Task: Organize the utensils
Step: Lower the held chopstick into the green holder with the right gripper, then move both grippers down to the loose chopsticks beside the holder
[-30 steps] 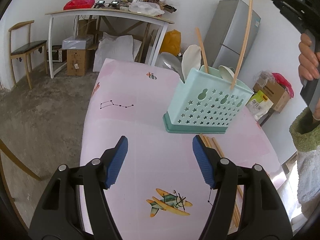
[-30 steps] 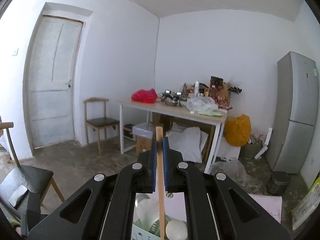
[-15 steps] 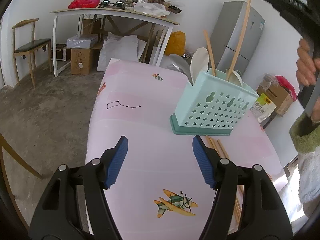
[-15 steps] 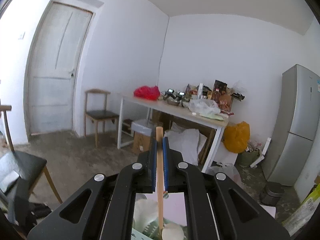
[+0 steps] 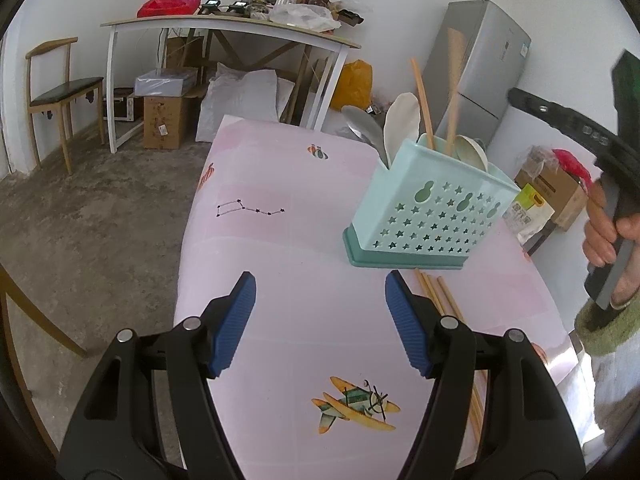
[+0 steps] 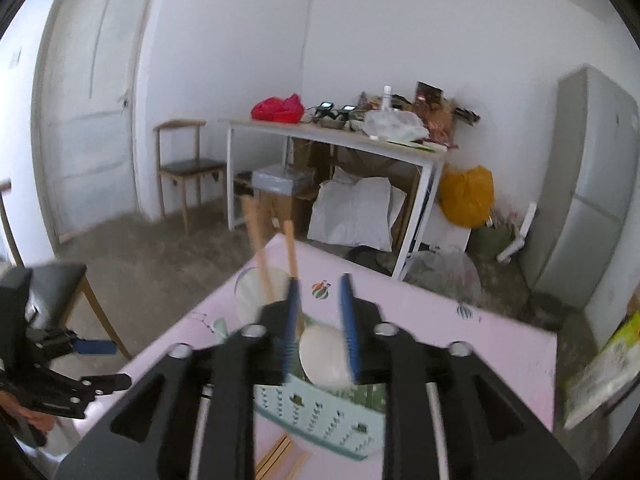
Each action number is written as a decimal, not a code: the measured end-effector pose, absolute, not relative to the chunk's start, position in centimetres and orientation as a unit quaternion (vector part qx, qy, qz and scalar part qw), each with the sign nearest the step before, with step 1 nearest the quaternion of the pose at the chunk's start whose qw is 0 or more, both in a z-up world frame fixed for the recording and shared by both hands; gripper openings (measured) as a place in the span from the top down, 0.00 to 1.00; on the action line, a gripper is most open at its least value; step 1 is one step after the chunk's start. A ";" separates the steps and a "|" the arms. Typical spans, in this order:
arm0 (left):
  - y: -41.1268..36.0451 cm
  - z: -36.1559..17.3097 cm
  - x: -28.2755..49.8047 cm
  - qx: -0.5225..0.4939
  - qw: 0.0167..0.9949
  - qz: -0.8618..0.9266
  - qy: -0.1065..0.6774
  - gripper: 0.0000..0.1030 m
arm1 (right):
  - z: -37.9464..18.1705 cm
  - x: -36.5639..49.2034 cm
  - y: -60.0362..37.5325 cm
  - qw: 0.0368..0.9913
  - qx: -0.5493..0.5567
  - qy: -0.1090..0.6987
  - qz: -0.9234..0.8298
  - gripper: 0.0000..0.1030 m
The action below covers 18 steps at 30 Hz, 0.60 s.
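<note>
The mint utensil caddy (image 5: 430,208) on the pink bench (image 5: 280,240) already holds two wooden chopsticks (image 5: 423,100), a steel spoon (image 5: 366,132) and white ceramic spoons (image 5: 402,124). The right claw (image 6: 320,320) hovers above it; its jaws have just been opening, releasing a chopstick with nothing between them now. The left claw (image 5: 320,320) waits released and empty. Several loose chopsticks (image 5: 436,294) lying on the bench beside the caddy's base are left, so the job looks partly done.
</note>
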<state>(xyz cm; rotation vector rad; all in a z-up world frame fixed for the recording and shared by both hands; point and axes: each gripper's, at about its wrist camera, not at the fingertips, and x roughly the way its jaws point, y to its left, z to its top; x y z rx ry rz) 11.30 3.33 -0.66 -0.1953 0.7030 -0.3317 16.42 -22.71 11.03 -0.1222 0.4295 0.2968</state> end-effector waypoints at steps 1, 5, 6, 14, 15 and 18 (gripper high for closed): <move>3.3 -0.7 11.3 -0.093 0.921 -0.161 0.343 0.38 | 11.1 16.0 -23.2 0.966 -0.049 0.209 0.144 0.72; 2.9 -0.9 11.2 -0.087 0.919 -0.161 0.350 0.37 | 11.0 13.7 -25.9 0.970 0.000 0.207 0.131 0.69; 2.8 -1.0 11.2 -0.085 0.919 -0.161 0.351 0.37 | 10.8 13.3 -26.4 0.969 0.011 0.211 0.128 0.69; 0.4 -1.9 10.9 -0.039 0.911 -0.156 0.381 0.33 | 2.6 10.7 -27.9 0.917 0.105 0.364 0.126 0.69; 0.1 -2.3 10.9 -0.034 0.906 -0.158 0.391 0.33 | 0.9 10.3 -27.5 0.906 0.105 0.390 0.123 0.69; -0.7 -3.1 10.9 -0.023 0.898 -0.162 0.409 0.33 | -3.5 9.4 -26.3 0.880 0.110 0.448 0.118 0.69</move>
